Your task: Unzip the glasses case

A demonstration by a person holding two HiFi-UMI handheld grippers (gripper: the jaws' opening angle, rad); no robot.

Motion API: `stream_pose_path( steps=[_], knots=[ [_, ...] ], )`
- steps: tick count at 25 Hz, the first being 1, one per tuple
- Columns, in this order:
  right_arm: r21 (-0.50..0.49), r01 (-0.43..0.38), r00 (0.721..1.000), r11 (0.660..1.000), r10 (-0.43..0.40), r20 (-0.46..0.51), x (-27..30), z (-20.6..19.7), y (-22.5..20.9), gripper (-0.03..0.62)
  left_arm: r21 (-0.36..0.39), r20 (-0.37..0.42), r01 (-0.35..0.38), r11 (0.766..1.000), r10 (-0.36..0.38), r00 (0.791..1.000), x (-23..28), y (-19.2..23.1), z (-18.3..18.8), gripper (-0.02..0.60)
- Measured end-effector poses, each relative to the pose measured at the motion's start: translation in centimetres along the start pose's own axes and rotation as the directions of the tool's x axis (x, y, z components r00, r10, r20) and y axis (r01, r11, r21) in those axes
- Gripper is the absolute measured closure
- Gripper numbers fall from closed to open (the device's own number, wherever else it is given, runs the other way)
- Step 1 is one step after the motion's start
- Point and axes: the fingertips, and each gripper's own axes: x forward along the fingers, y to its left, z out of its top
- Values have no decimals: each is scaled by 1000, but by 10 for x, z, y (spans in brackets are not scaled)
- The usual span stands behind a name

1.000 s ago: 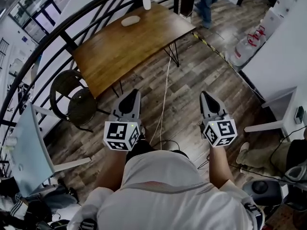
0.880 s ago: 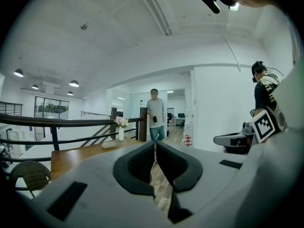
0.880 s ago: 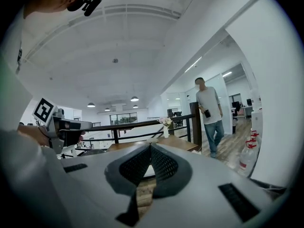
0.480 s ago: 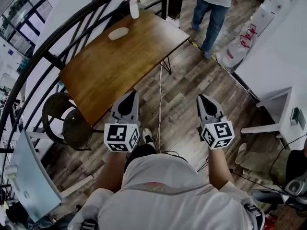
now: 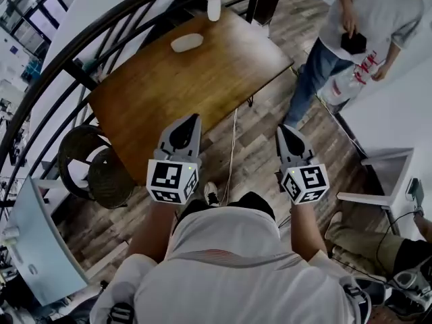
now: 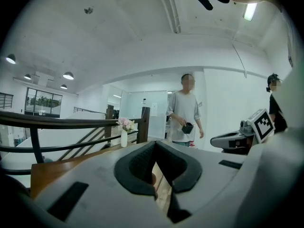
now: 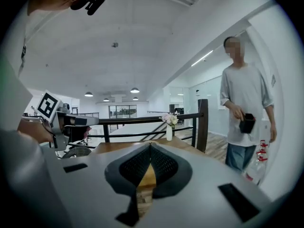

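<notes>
Head view: both tongs held out in front of the wearer, level-ish, marker cubes toward the camera. Left tongs (image 5: 193, 118) were clenched, nothing between the pads; the left gripper view showed the dark pads meeting at the tip (image 6: 155, 142) with only counter and floor behind. Right tongs (image 5: 281, 128) were also clenched and empty; the pads met at the tip in the right gripper view (image 7: 150, 144). Wooden counter (image 5: 202, 79) filled the upper middle of the frame, set at an angle. Glasses case (image 5: 187, 42), a pale oval, lay flat on the far part of the counter, upper centre-left of the frame, near a white vase (image 5: 214, 5) with pink flowers at the far edge, not touching it. The case was well apart from both tongs. Left tongs' tip sat over the near edge of the counter; right tongs were over the wood plank floor (image 5: 270, 113), to the right of the counter's near corner. A white cable (image 5: 233, 147) ran down the floor between the two tongs. A black curved railing (image 5: 81, 46) swept across the upper left, with a dark round chair (image 5: 101, 171) below it at the left. A person (image 5: 364, 19) stood at the upper right, beside the counter's right corner, holding a small dark object (image 5: 354, 42) in one hand
</notes>
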Motion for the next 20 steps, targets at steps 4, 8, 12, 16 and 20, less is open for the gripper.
stream_pose_path(
  steps=[4,8,12,16,20],
  knots=[
    [-36,-56,998,998,55,-8,36,13,11,542,-16,0,-40,999,40,999,3,28,0,565],
    [-43,-86,996,995,86,-5,73,25,8,542,-38,-18,-61,997,60,998,17,49,-2,566],
    [-25,-112,994,993,112,-4,109,25,-14,542,-49,-35,-85,995,83,996,50,64,-4,565],
    [-7,-131,991,991,131,4,152,27,-62,542,-54,-46,-115,992,113,993,106,72,-1,565],
    [-2,-146,989,989,146,20,194,44,-126,542,-57,-43,-155,986,153,987,164,73,13,565]
  ],
)
